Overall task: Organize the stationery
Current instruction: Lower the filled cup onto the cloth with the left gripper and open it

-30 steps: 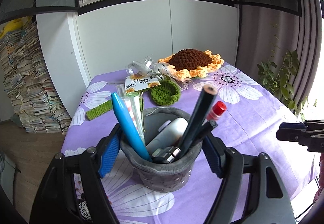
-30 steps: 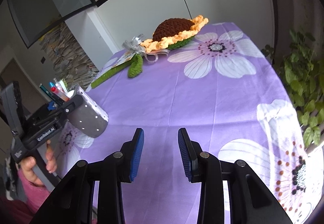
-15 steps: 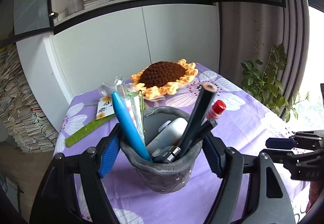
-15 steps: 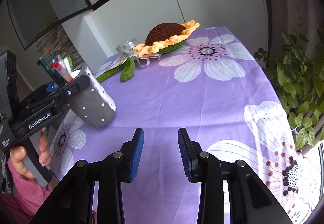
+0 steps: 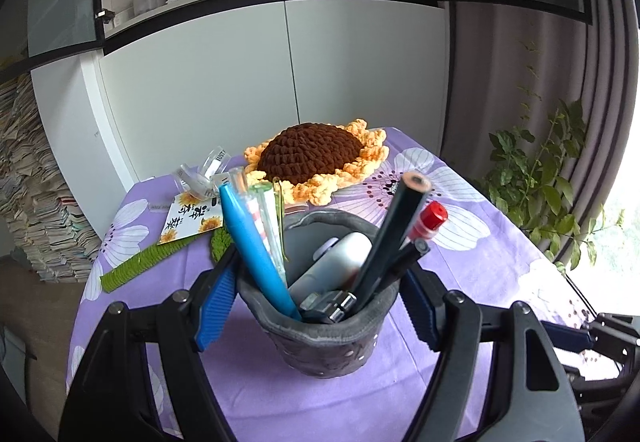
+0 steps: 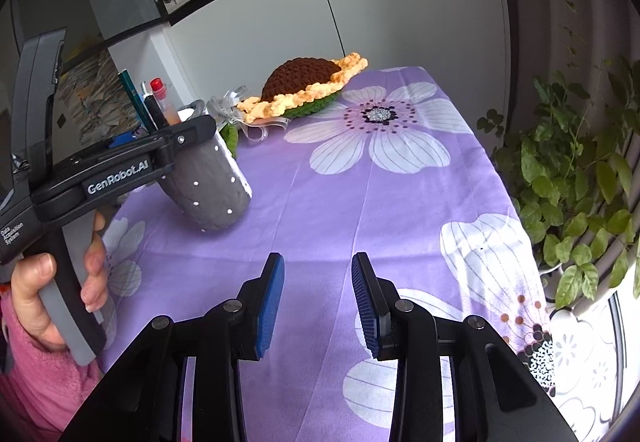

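A grey felt pen holder [image 5: 324, 342] with white dots is clamped between the blue pads of my left gripper [image 5: 316, 294]. It holds a blue pen [image 5: 252, 254], a dark pencil [image 5: 394, 230], a red-capped pen [image 5: 430, 218] and a white tube [image 5: 332, 266]. In the right wrist view the pen holder [image 6: 212, 186] is tilted over the purple flowered tablecloth [image 6: 360, 202], with the left gripper [image 6: 176, 146] gripping its rim. My right gripper [image 6: 318, 282] stands open over the cloth, with nothing between its pads.
A crochet sunflower [image 5: 312, 158] lies at the far end of the table, with a green crochet stem [image 5: 140, 266], a sunflower card [image 5: 192, 218] and clear ribbon beside it. A leafy plant [image 6: 576, 178] stands off the right edge. White cupboards and book stacks are behind.
My left gripper has carried the pen holder across the table towards the right gripper, and the sunflower now sits straight ahead of it. The right gripper has barely moved.
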`<state>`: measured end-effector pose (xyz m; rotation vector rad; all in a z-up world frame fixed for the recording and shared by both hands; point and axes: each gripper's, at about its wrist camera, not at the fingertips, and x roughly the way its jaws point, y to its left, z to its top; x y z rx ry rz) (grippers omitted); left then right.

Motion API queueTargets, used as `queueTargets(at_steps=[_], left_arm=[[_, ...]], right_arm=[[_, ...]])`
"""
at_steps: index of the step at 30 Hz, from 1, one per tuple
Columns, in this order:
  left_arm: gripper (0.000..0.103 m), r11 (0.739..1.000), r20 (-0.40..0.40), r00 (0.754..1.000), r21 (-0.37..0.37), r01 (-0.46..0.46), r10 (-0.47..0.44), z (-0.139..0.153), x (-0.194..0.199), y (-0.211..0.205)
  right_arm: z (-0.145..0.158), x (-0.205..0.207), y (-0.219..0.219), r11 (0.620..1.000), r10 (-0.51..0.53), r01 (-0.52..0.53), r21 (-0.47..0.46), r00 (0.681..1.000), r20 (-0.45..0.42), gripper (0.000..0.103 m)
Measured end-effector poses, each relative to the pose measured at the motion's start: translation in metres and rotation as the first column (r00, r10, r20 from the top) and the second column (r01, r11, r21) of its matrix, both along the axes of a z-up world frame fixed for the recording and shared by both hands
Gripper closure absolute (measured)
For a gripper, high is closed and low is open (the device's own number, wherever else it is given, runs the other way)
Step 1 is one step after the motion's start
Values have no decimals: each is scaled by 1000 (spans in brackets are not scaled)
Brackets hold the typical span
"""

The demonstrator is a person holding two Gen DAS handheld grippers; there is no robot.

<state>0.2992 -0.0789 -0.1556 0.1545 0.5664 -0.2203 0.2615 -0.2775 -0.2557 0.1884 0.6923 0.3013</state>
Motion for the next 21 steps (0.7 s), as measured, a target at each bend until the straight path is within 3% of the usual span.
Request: queueTargets(at_steps=[12, 21], left_arm=[[30, 998, -52, 998, -32, -45, 44, -10, 17, 0], [30, 999, -52, 998, -5, -36, 36, -14, 18, -2]], right_arm=[[-3, -1, -5, 1000, -4, 4, 7, 1000, -5, 67], [-5, 2, 0, 1000, 12, -12, 7, 1000, -18, 67]])
